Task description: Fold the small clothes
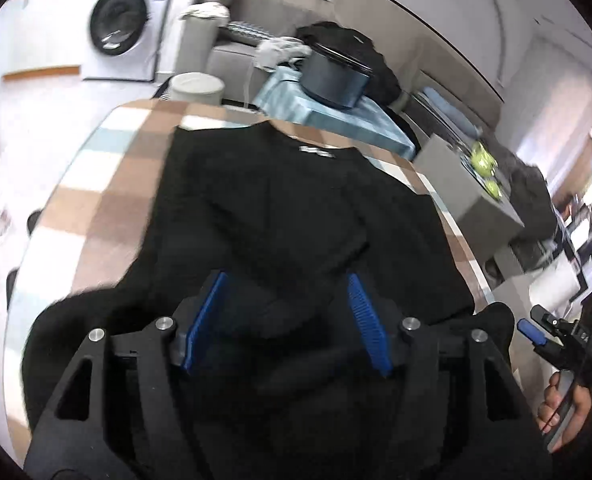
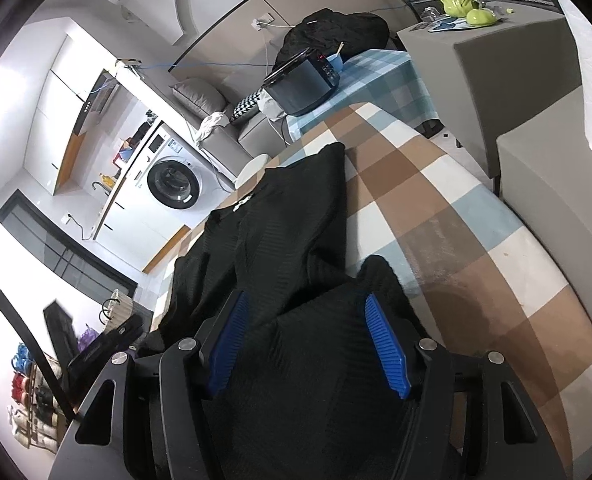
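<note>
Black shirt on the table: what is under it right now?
Under the black shirt lies the checked tablecloth, showing brown, white and blue squares around it. Whatever sits beneath the fabric itself is covered. Both the left tool and right tool are open over its hem.

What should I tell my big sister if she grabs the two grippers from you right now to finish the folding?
Left gripper: open, jaws wide over the near end of the black shirt, not pinching it.
Right gripper: open too, hanging over the shirt's near edge.
The shirt lies on the checked tablecloth, collar at the far end, with some cloth already turned over on itself and the near end rumpled.
Done: shirt laid out, first fold apparently started.
Left: grip the near edge, finish folding, smooth it flat.
</note>
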Demonstrator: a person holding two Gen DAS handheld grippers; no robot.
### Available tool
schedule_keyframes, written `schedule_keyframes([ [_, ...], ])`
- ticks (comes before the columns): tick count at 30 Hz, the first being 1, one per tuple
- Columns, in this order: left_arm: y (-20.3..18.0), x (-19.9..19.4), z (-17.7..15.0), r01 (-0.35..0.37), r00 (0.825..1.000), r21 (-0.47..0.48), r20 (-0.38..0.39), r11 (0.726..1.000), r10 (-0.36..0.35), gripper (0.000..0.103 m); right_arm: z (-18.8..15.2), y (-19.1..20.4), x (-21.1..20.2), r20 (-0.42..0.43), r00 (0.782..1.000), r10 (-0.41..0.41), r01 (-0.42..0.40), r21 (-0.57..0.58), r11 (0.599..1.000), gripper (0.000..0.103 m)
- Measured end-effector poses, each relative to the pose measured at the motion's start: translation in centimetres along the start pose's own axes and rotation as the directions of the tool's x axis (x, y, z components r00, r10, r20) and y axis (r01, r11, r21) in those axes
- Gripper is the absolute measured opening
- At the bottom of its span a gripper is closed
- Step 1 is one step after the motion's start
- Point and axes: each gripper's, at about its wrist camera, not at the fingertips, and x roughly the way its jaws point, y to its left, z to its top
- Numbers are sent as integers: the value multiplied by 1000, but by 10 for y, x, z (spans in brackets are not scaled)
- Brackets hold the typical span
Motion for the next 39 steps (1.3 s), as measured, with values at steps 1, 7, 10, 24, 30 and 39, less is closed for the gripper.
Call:
schedule_keyframes([
  [1, 4, -3, -5, -18, 1000, -12, 8, 1000, 18, 60, 0, -1, 1, -4, 1000, 3, -3, 2, 1000, 62],
  [7, 59, -16, -13, -70, 997, -121, 29, 990, 74, 67, -1, 3, 8, -31, 999, 15, -15, -6, 1000, 63],
  [10, 67, -14, -8, -22, 999, -128, 30, 992, 26, 67, -2, 7, 8, -40, 999, 15, -16, -19, 1000, 63],
  [24, 60, 123, 32, -131, 972, -294, -228, 947, 64, 9, -7, -10, 2, -44, 999, -3, 4, 18, 1000, 65],
  [30, -2, 106, 44, 65, 993, -154, -89, 986, -79, 7, -10, -20, 1, -51, 999, -10, 13, 42, 999, 65],
  [39, 12, 57, 27, 38, 999, -161, -15, 986, -41, 67, -11, -15, -7, -38, 999, -9, 10, 30, 1000, 65],
])
